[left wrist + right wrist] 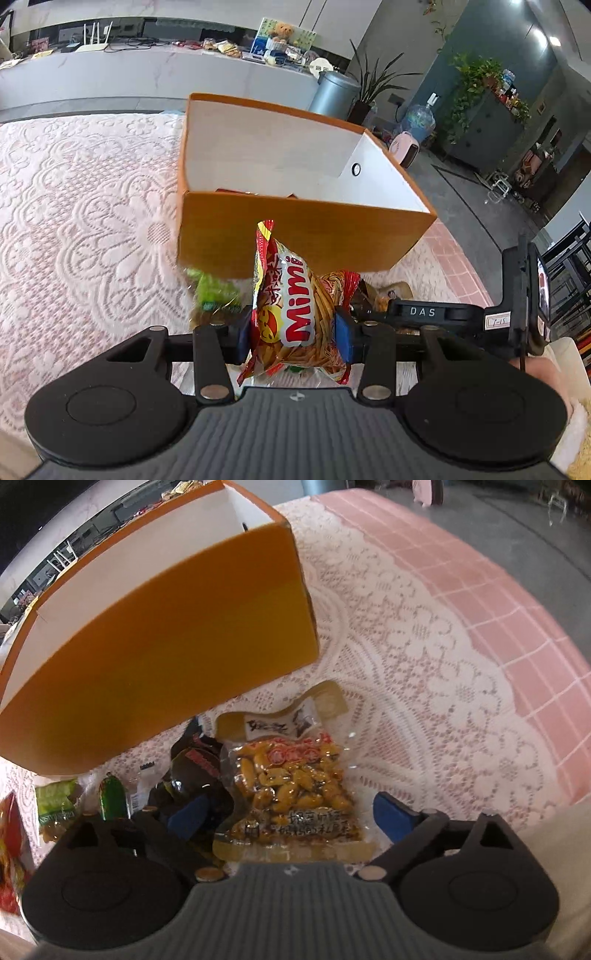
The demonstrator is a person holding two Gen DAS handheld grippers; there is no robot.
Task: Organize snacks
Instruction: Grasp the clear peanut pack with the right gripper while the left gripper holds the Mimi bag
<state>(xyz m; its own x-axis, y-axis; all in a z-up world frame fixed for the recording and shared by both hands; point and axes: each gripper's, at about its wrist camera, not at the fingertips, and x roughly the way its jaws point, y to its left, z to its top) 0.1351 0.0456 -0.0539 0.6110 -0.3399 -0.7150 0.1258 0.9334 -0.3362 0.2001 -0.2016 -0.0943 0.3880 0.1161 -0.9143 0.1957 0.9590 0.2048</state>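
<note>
Lace-covered table (92,192) with an orange box (295,236) at upper centre: the left gripper (295,328) clamps a red snack packet (295,314) just below the box, likely next lifted over its rim, while the right gripper (291,816), jaws spread, straddles a peanut packet (291,786), unpinched.

The orange box (295,236) is made of matt, smooth cardboard, white inside. Beneath it, a rough lace cloth (92,221) is spread. Before the box, glossy crinkled plastic film forms the Mimi packet (295,310) and peanut packet (291,786).
</note>
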